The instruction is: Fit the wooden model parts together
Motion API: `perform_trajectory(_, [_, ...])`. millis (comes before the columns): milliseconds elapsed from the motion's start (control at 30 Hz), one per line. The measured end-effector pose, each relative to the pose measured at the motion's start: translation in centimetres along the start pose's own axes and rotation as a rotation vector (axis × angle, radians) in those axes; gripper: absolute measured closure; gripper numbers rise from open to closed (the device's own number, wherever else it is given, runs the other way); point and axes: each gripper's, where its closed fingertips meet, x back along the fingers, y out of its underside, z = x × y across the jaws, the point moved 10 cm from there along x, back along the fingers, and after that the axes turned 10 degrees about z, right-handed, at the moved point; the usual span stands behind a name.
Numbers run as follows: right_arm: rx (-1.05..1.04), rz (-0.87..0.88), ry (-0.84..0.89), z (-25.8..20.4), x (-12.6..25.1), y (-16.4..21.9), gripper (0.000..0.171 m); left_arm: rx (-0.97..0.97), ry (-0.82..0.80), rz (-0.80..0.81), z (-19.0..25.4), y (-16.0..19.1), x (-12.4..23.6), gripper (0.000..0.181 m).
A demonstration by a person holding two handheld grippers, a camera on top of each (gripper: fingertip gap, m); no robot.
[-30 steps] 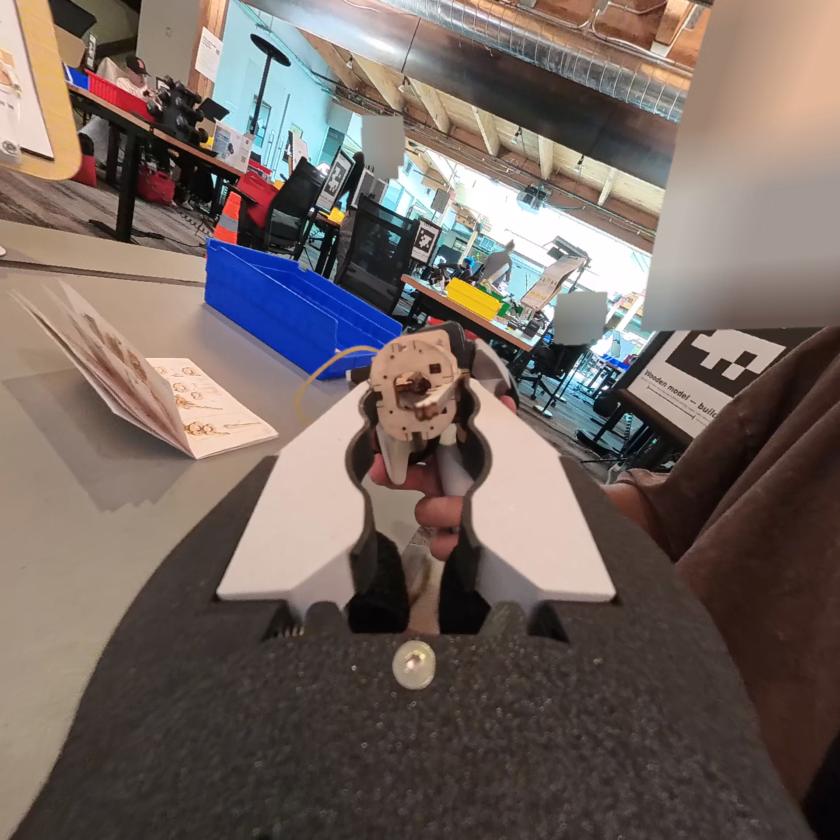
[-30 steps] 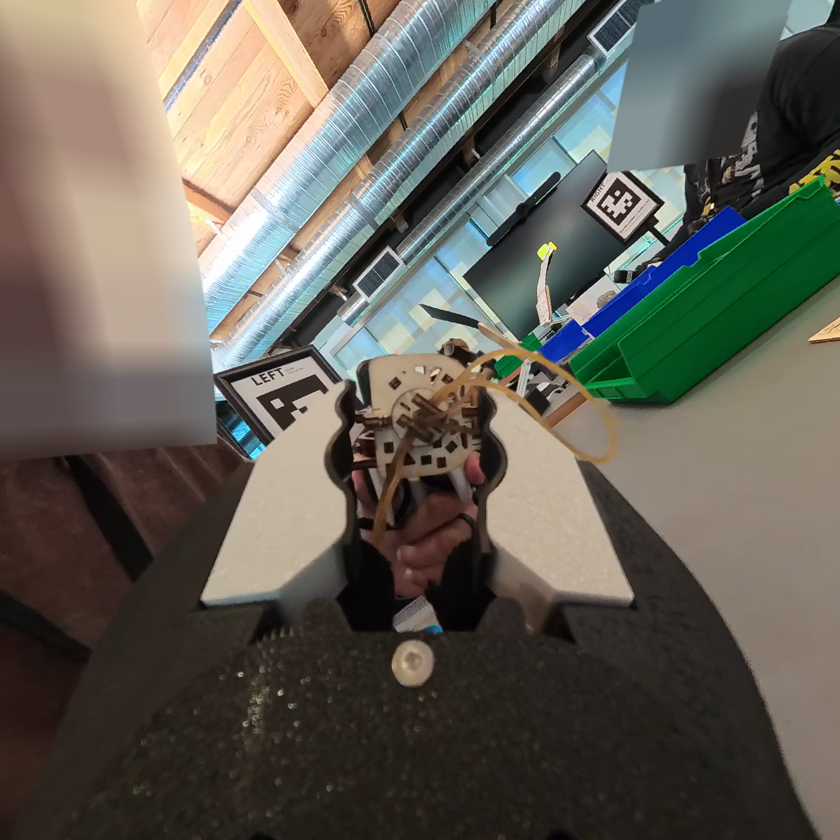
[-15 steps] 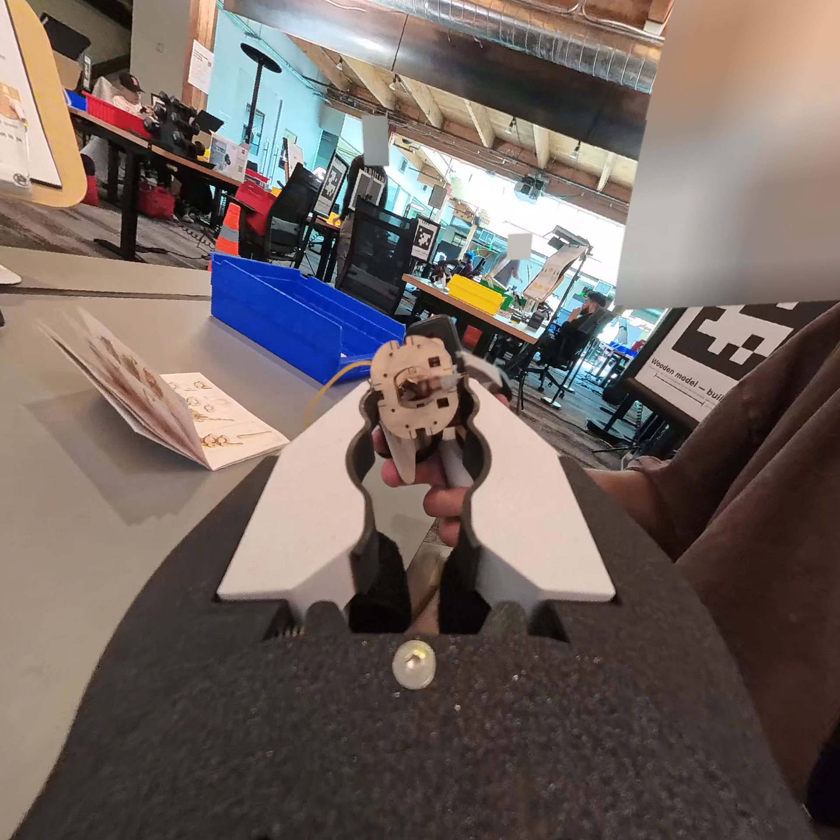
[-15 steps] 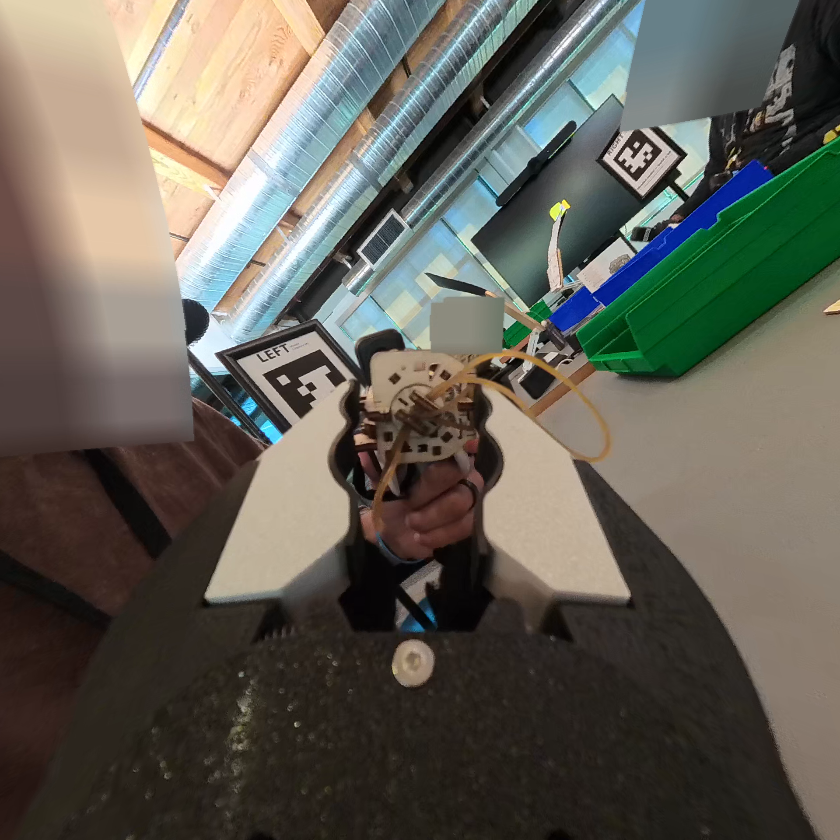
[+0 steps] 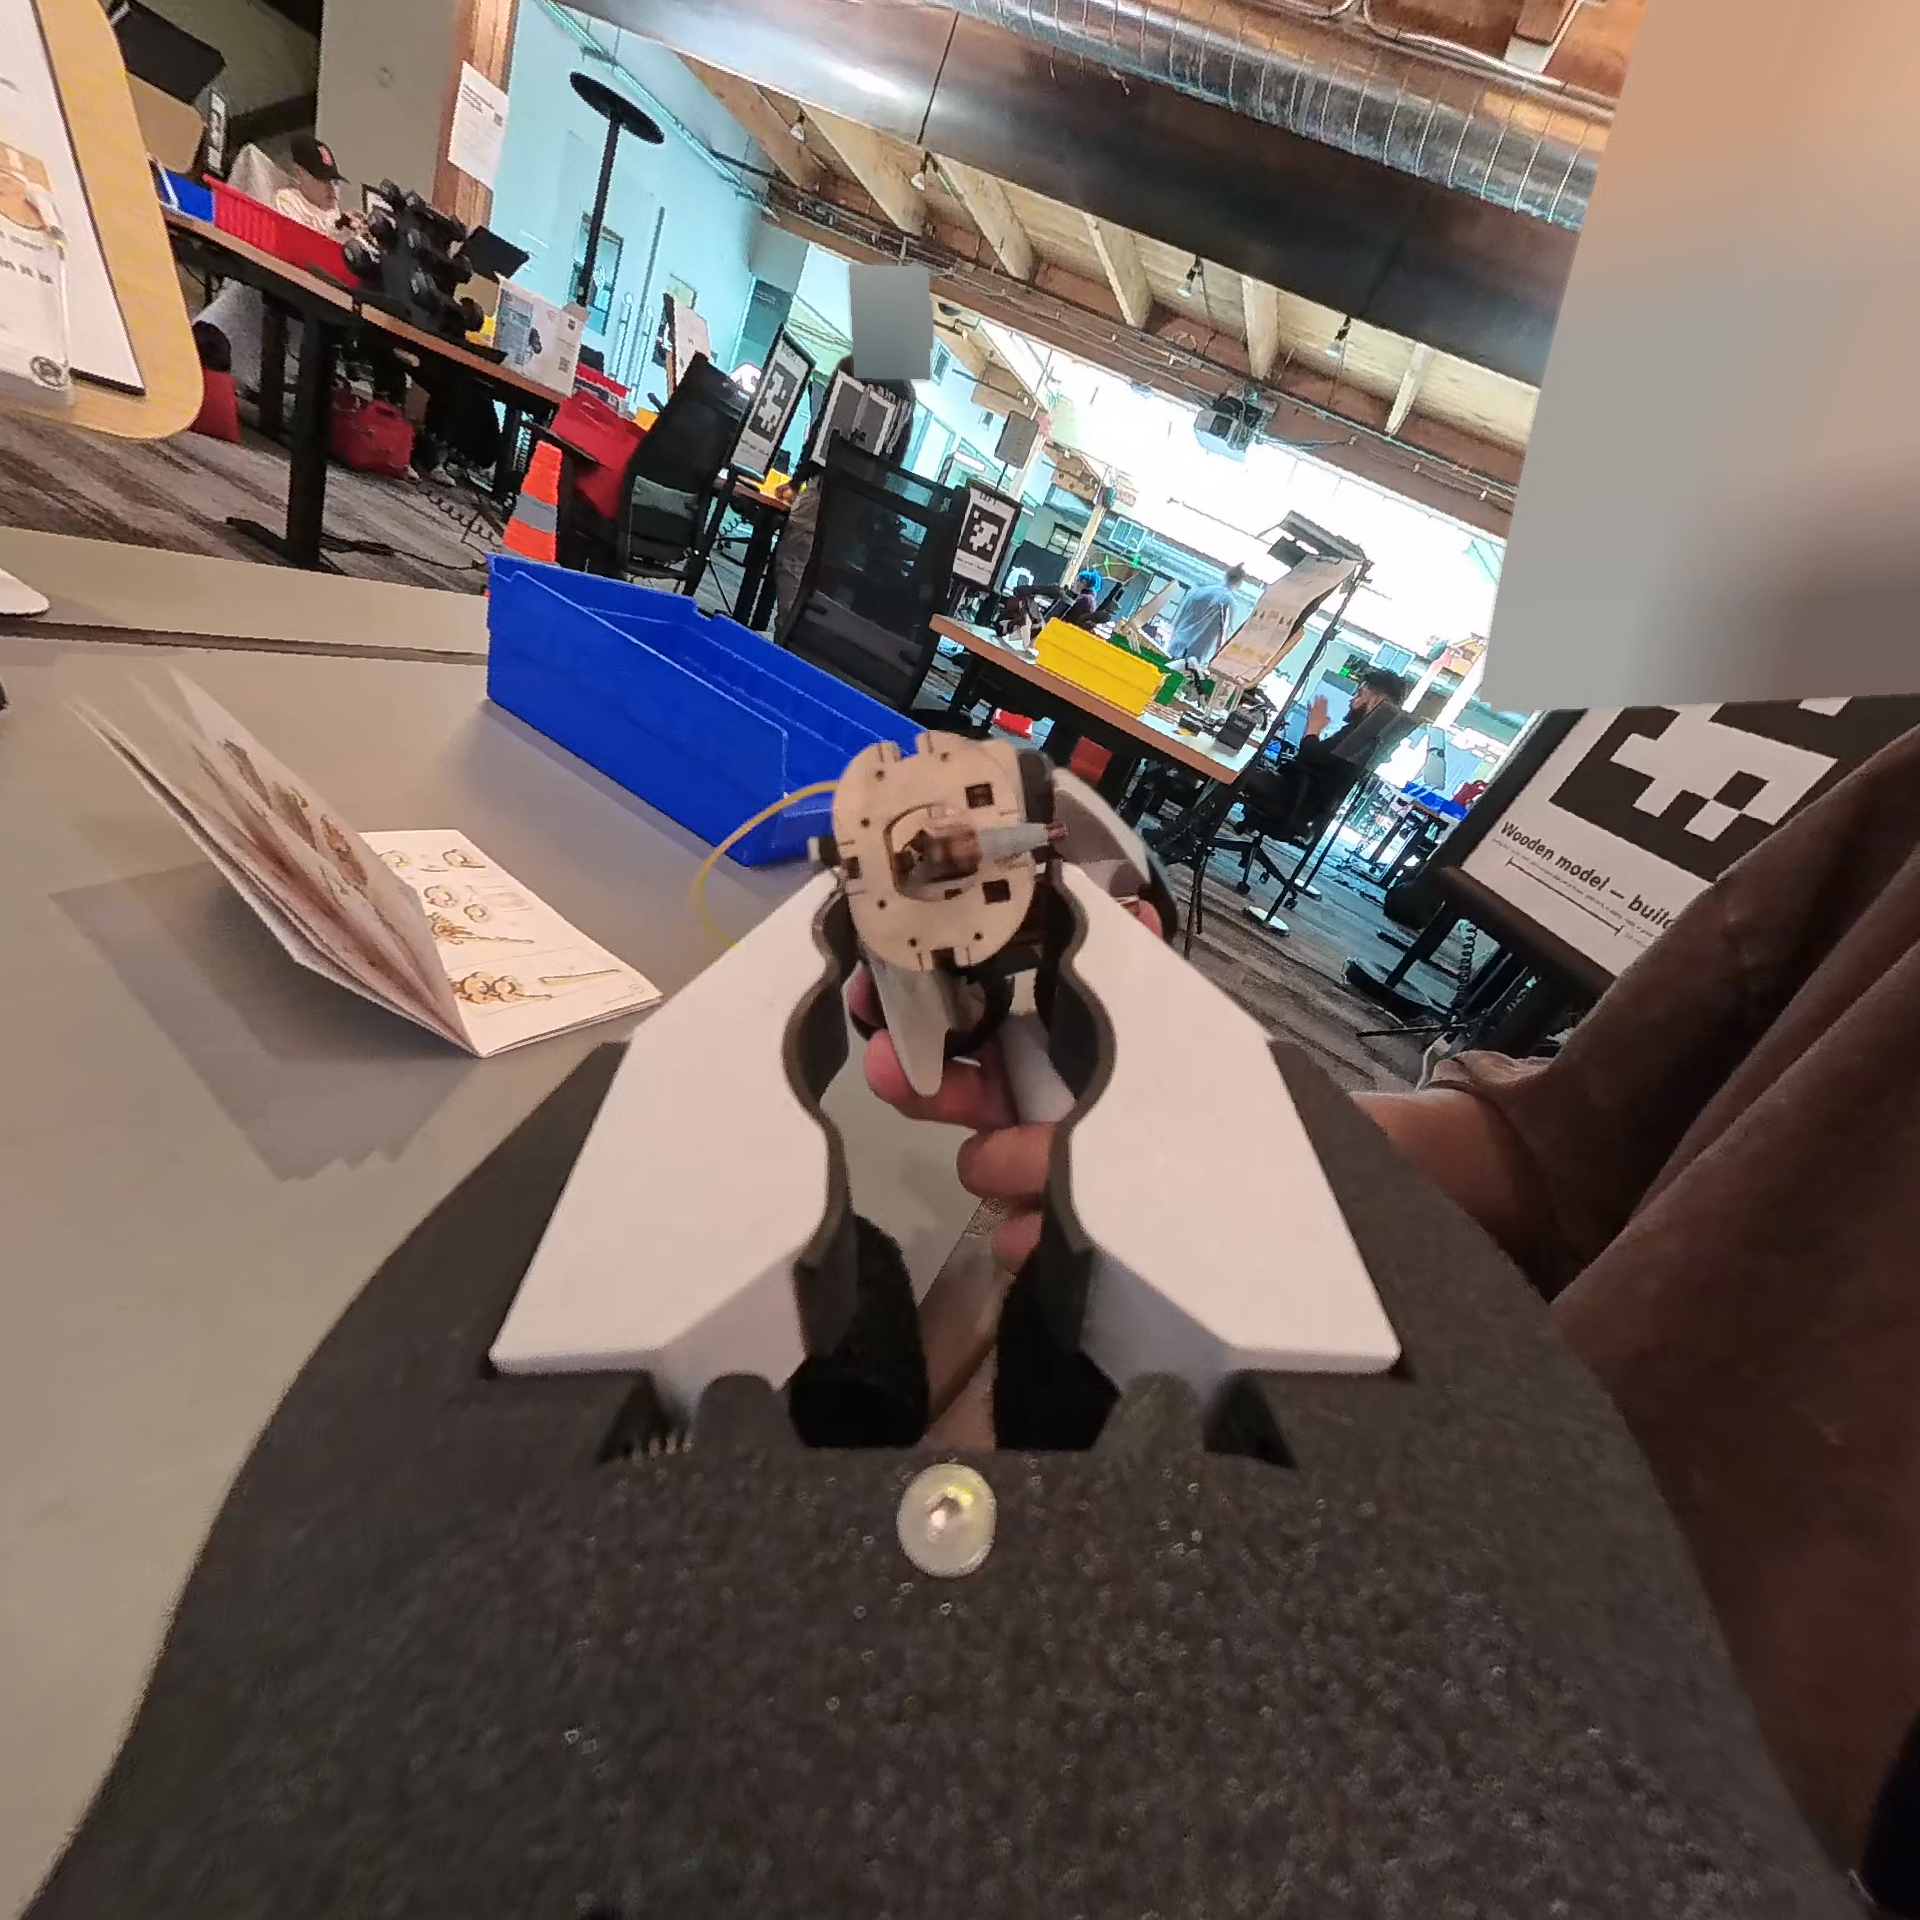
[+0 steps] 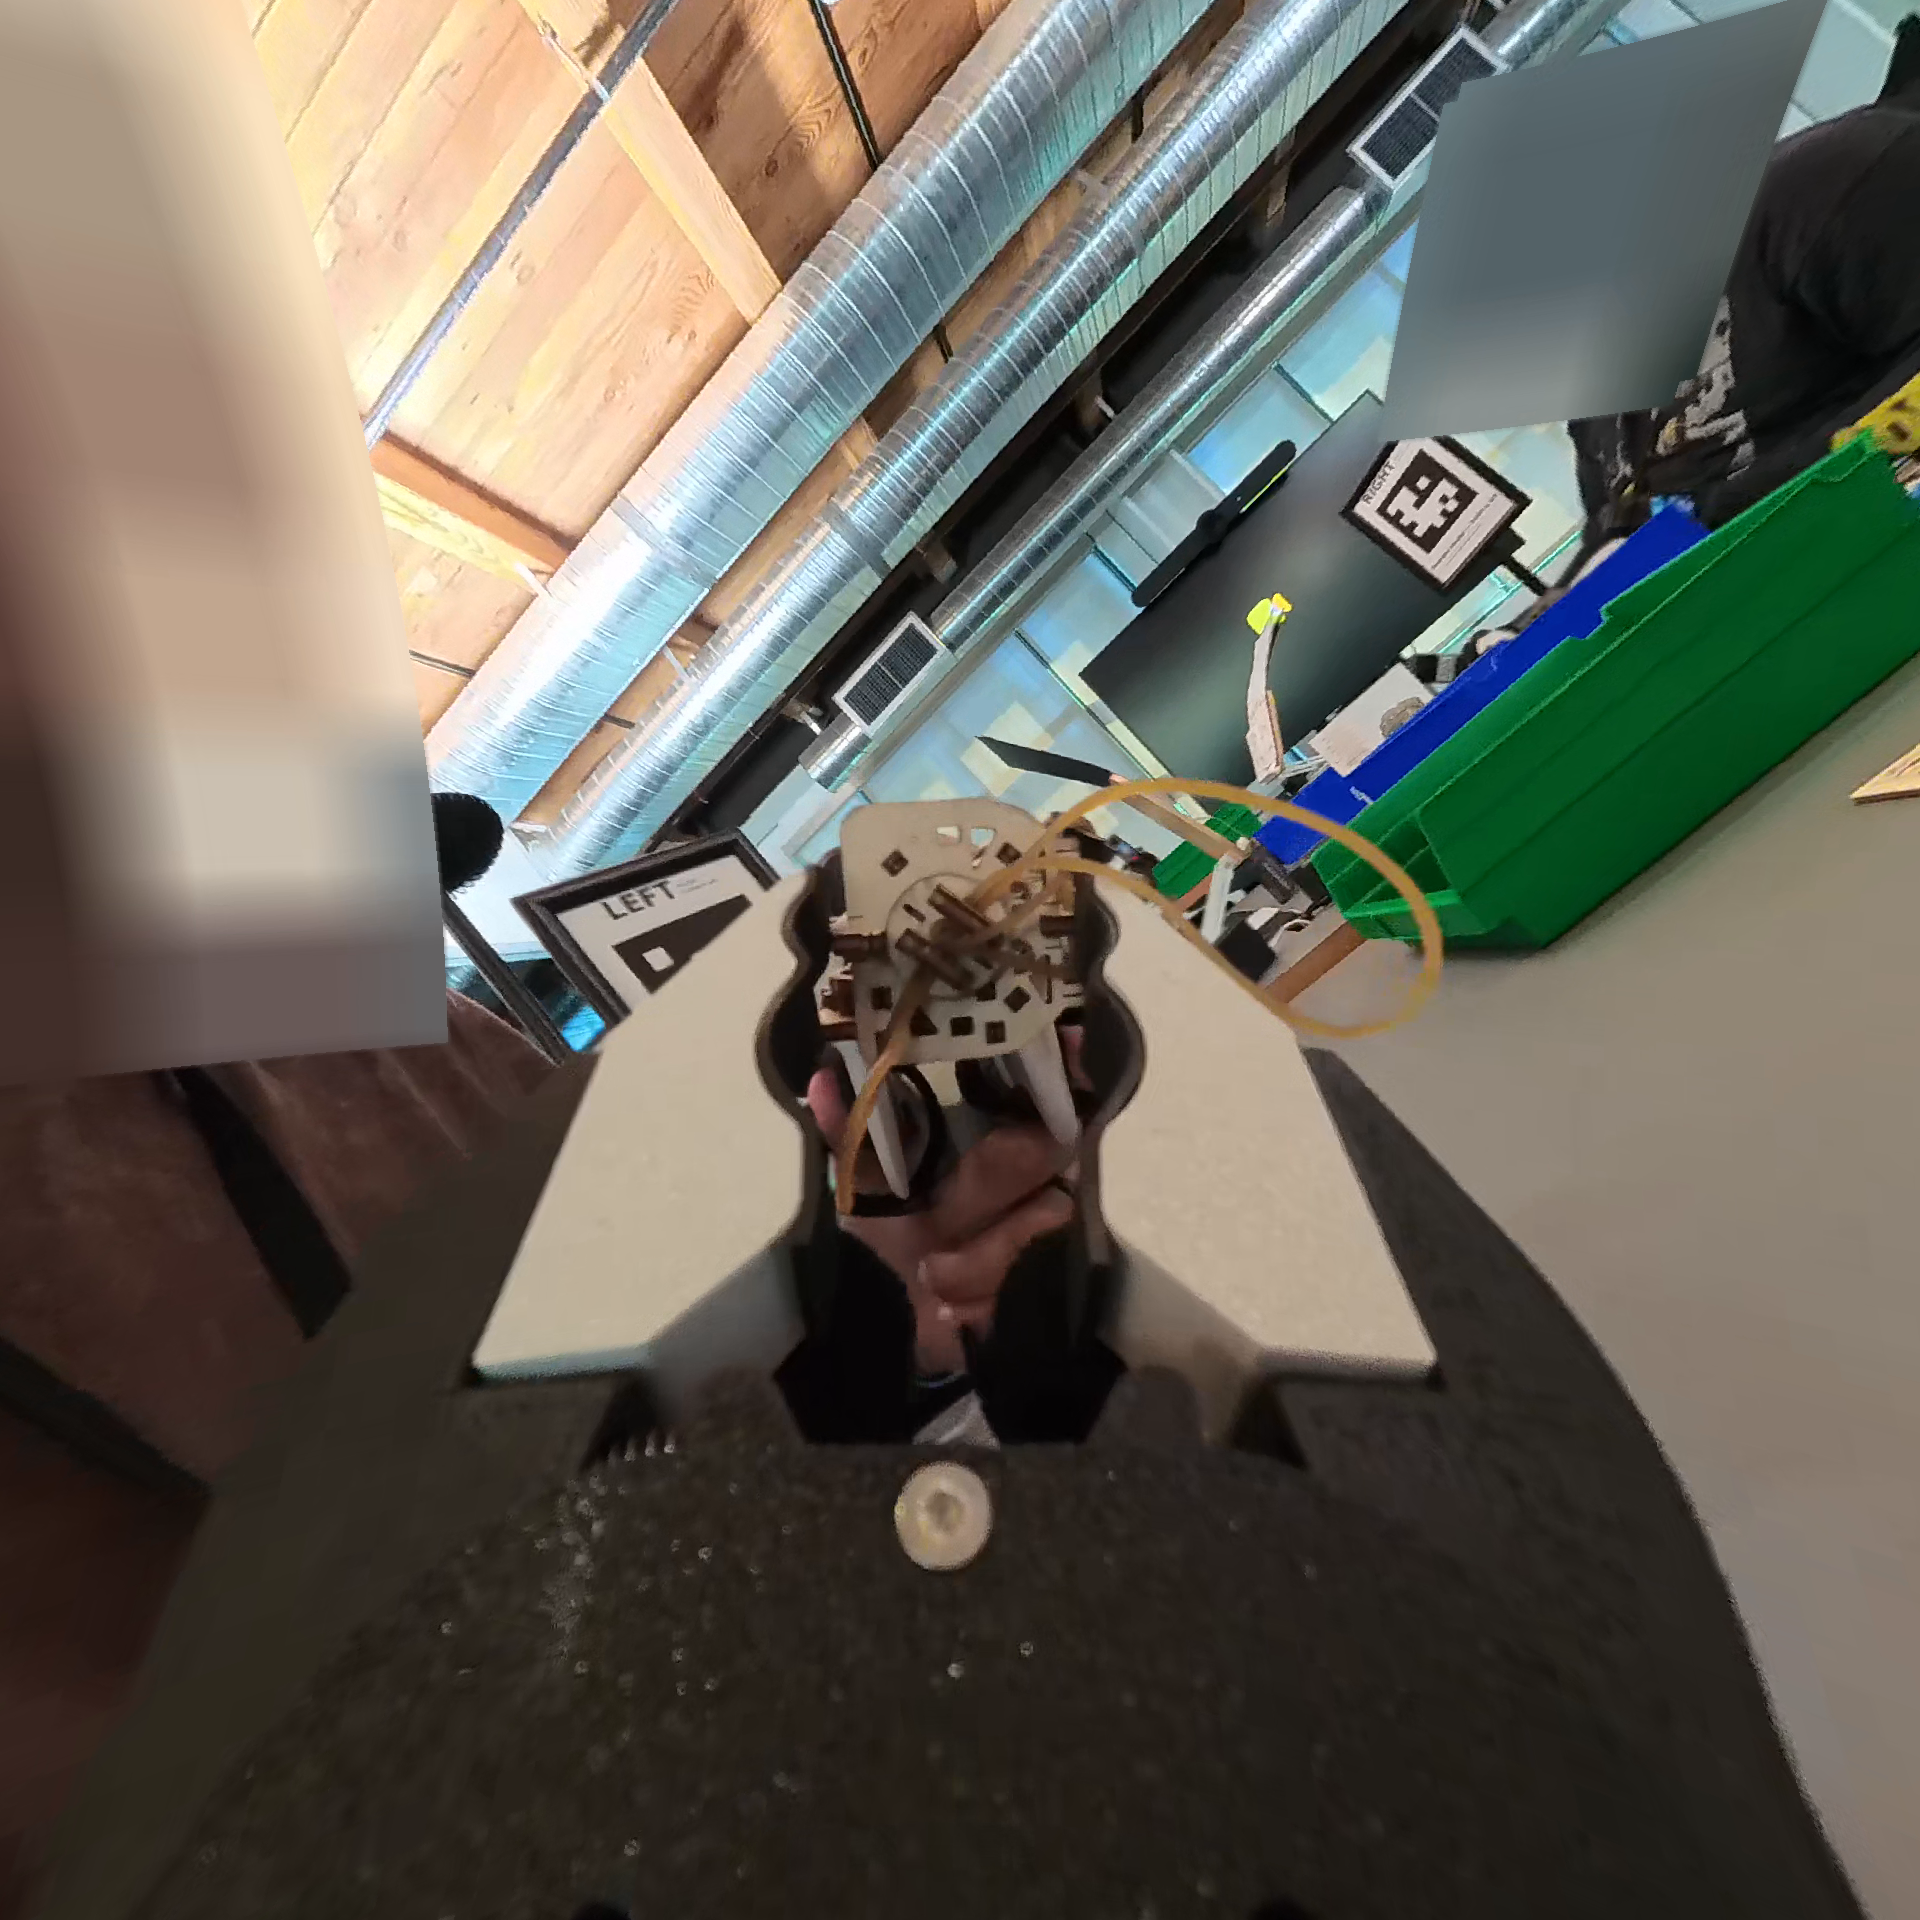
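Wooden model sits mid-air between both tools, above the tabletop, already partly assembled: left hand-held gripper and right hand-held gripper each clamp it. You still have the rubber band hanging loose, so fitting looks unfinished.

Open instruction booklet lies near left edge of grey worktop; blue bin at far edge. Green bin on worktop's far right edge, another blue bin behind.
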Motion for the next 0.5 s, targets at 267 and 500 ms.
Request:
perform_trajectory(267, [0.023,-0.072,-0.004,-0.5,-0.4,-0.3,0.125,0.078,0.044,0.036,-0.2,-0.3,0.3,0.153])
perform_trajectory(500, [0.056,-0.175,-0.038,-0.9,-0.3,-1.1,0.125,0.158,0.085,0.036,-0.4,-0.2,0.3,0.153])
